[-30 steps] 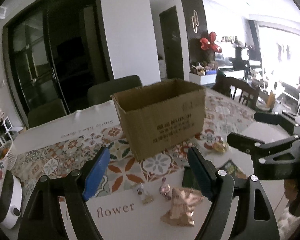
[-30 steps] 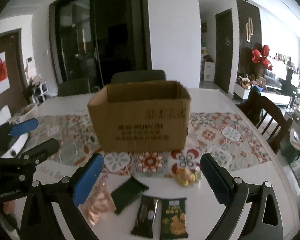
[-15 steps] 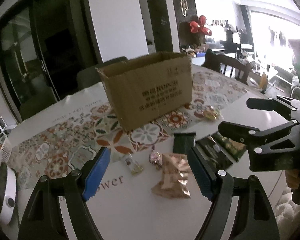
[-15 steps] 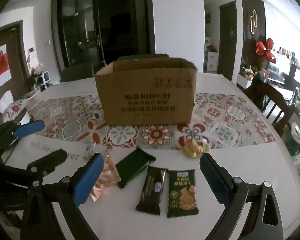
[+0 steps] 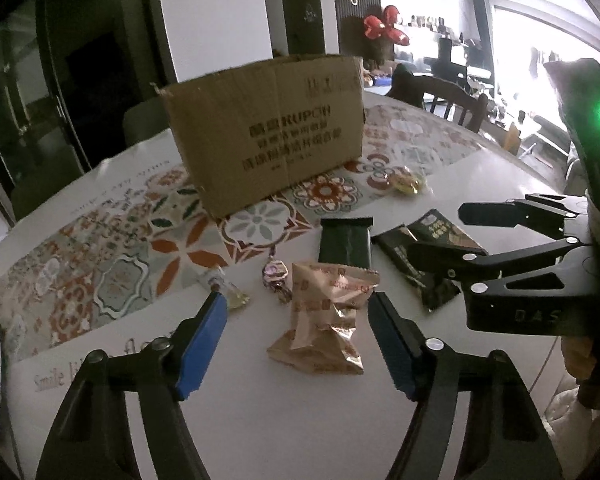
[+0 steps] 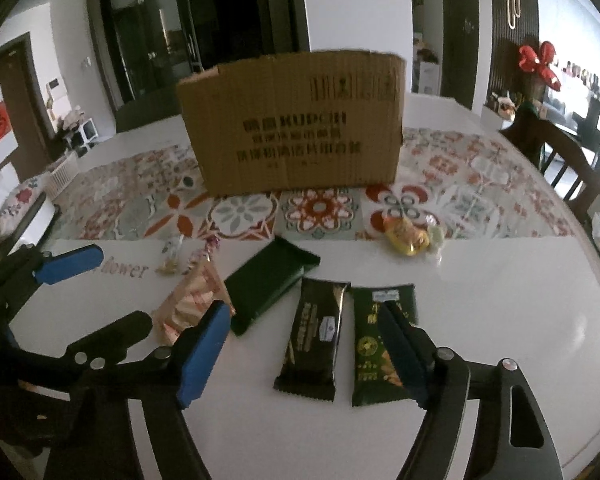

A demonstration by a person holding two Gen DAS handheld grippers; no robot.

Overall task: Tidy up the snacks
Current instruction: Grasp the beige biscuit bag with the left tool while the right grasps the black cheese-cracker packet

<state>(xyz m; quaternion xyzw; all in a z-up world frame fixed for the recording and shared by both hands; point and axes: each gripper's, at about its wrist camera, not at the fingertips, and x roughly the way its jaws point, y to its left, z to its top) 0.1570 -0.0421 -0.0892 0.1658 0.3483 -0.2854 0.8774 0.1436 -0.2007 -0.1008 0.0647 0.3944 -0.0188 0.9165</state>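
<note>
The left gripper (image 5: 296, 312) hangs wide apart around a crinkled bronze packet (image 5: 326, 320) on the bench (image 5: 300, 420). The right gripper (image 6: 300, 320) gapes wide over two dark packets (image 6: 314, 344).

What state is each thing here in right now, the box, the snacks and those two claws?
Brown cardboard box: upright on table.
Crinkled rose-gold snack bag: lying loose.
Dark green flat packet: lying flat.
Left gripper: open, empty.
Right gripper: open, empty.

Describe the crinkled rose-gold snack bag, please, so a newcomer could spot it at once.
Start at the cardboard box on the table; nearer, snacks lie on bare white tabletop. The rose-gold bag lies left of the dark flat packets, the only puffy, shiny, crumpled one.
</note>
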